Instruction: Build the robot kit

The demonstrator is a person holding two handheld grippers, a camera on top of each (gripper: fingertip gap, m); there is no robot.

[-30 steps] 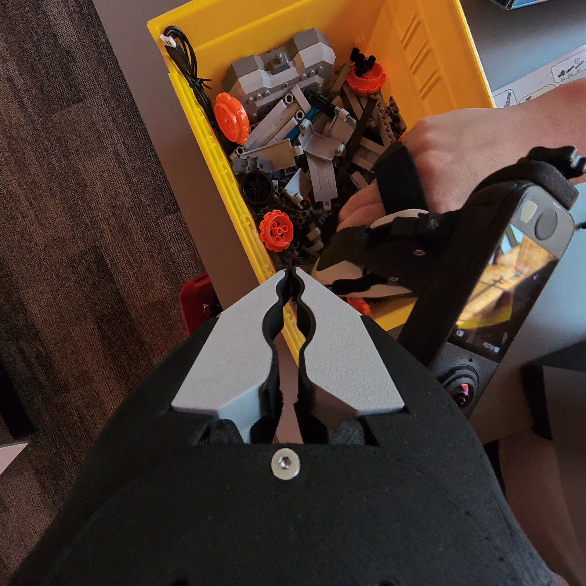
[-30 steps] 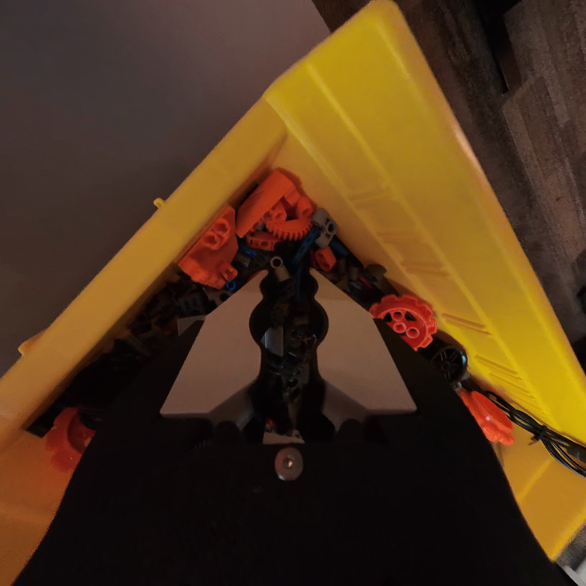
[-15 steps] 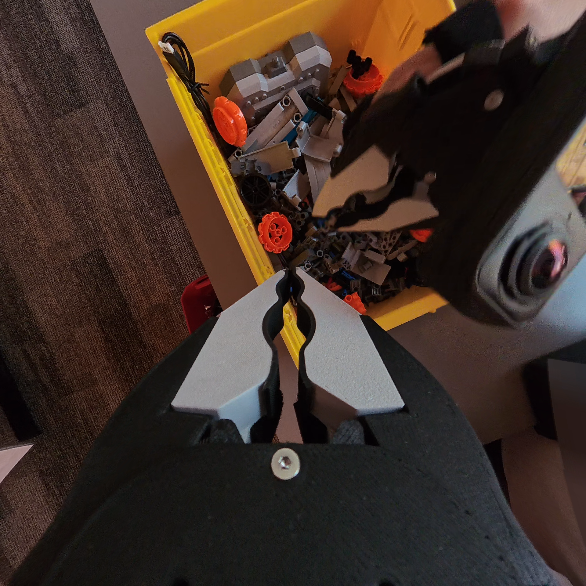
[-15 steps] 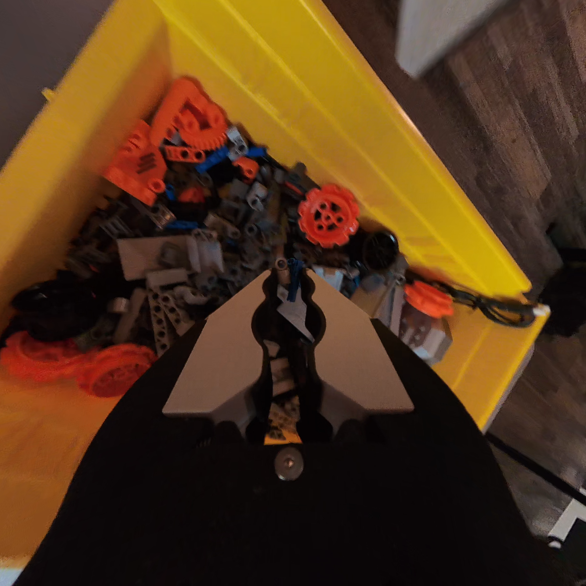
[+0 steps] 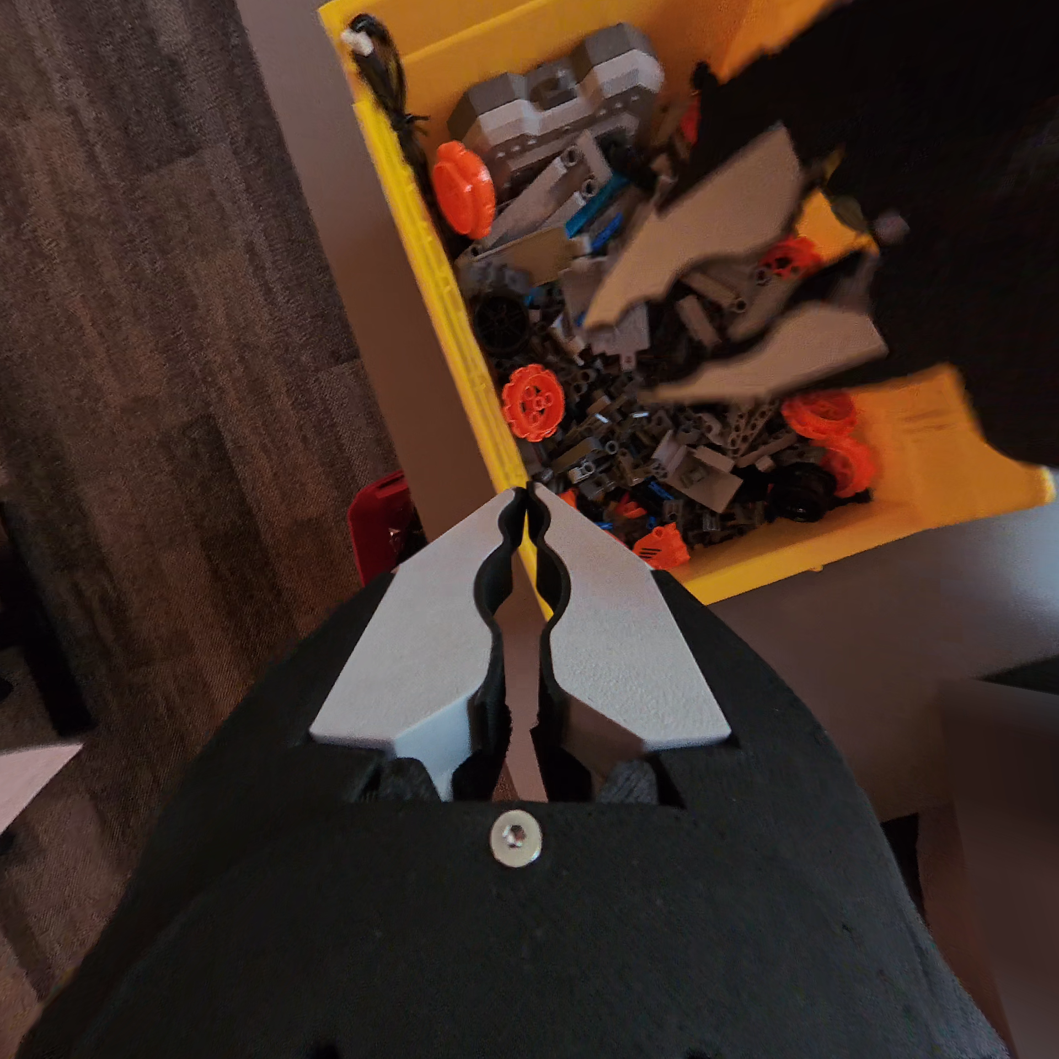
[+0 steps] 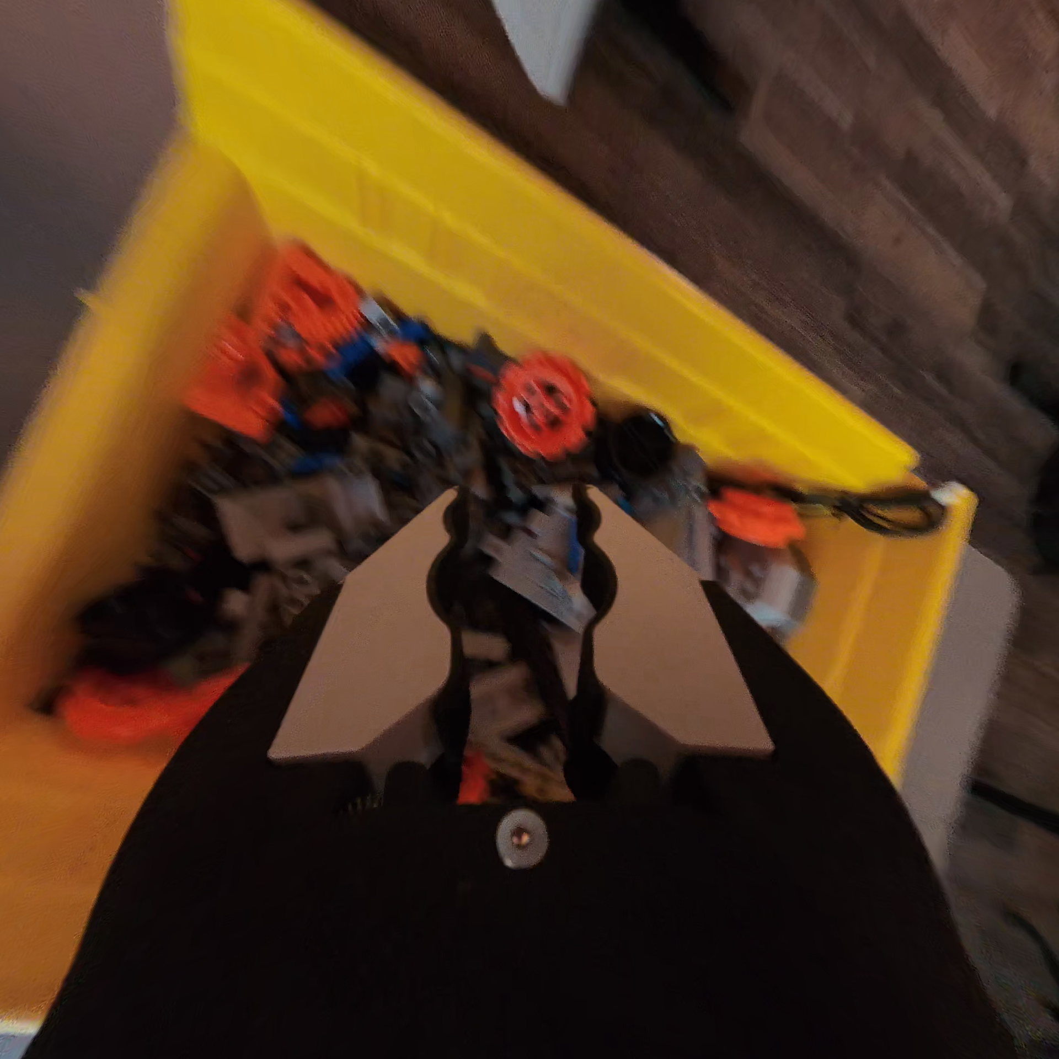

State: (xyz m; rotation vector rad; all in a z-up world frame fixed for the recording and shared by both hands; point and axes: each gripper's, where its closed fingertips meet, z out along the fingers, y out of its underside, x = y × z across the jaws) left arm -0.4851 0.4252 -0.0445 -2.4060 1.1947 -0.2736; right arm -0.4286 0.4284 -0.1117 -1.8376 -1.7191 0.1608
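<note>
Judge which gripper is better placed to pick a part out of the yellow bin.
Right, probably. The right gripper hangs open directly over the pile in the yellow bin. The left gripper is shut, back at the bin's near corner.

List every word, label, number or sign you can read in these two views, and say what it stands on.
No text can be read in either view.
Yellow bin: faint moulded marks on its inner wall, too blurred to read.
Orange piece: black stripes, not letters.
Red object beside the bin: a small mark, too small to read.
Right wrist view: blurred by motion throughout.
</note>
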